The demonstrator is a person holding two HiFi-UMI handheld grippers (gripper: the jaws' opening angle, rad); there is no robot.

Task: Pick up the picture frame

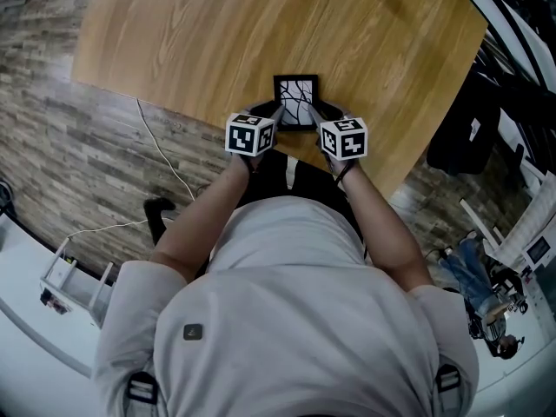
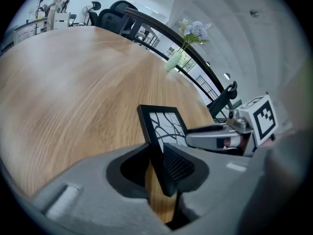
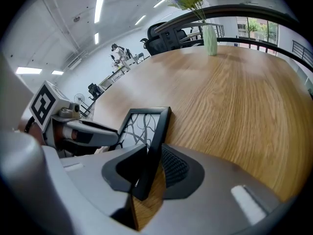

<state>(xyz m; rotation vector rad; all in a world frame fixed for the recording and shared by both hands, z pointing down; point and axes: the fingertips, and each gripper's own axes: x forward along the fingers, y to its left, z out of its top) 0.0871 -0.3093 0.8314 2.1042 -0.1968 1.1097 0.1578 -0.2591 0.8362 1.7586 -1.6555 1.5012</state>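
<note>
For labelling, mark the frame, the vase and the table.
frame [image 1: 295, 100], head view, middle of its patterned picture.
vase [image 3: 210, 40], right gripper view, middle of its pale green body.
table [image 1: 174, 42], head view, bare wood left of the frame.

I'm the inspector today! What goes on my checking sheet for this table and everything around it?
Surface: wooden table, light grain.
Job's things: picture frame by the table's near edge, between both grippers.
Clutter: vase of flowers at the far side.
Grippers: left gripper shut on the frame's left edge; right gripper around its right edge, grip unclear.
Cables: white cable on the floor.
Surroundings: office chairs, railing.
</note>
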